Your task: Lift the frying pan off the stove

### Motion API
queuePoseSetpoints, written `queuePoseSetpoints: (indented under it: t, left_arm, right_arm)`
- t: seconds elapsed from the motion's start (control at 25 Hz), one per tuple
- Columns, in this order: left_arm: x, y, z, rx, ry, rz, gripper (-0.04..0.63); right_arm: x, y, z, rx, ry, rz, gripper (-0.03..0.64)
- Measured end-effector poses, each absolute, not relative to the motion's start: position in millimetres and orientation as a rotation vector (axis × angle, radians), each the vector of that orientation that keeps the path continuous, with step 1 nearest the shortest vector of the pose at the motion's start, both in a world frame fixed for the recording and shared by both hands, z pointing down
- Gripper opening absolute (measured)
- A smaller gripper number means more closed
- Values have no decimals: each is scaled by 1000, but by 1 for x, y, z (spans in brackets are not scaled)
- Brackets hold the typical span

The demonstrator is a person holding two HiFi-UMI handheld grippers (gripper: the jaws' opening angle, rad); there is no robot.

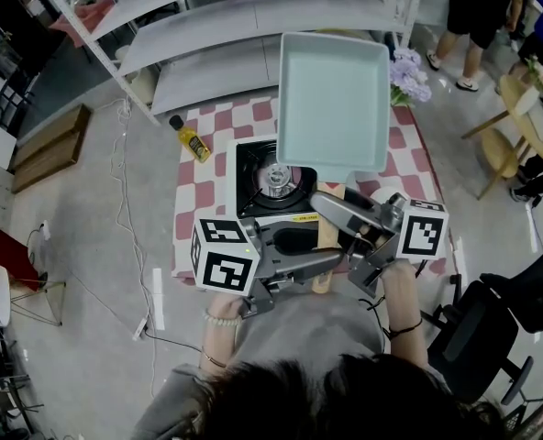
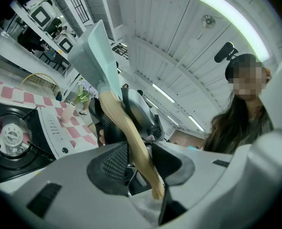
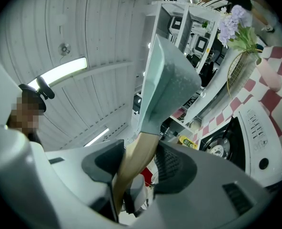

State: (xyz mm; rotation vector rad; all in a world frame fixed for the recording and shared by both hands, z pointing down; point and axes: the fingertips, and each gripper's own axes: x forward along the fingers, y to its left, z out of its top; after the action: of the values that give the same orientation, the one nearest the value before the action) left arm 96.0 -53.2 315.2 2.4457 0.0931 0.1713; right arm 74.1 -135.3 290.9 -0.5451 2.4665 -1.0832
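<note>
Head view: frying pan (image 1: 333, 99) held high above stove (image 1: 253, 168), all four edges free. Left gripper view: left gripper (image 2: 141, 162) pinches the wooden handle (image 2: 117, 113) near its end. Right gripper view: right gripper (image 3: 131, 170) clamps the same handle; burner (image 3: 220, 150) lies well apart.

No lettering is showing clearly enough to read. The yellow label (image 1: 299, 216) on the stove (image 1: 238, 180) at the frame's centre and the one on the bottle (image 1: 191, 140) at upper left are appearing too small.

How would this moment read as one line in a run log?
stage: pan lifted | frying pan: airborne, clear of stove | left tongs: shut on handle | right tongs: shut on handle
</note>
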Motion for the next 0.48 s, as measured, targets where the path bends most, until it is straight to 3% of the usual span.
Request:
queuePoseSetpoints:
  t: [0.48]
  left_arm:
    - [95,-53,315,2442,97,173,169]
  right_arm:
    - [71,-134,288,-519,2451,-1094,216]
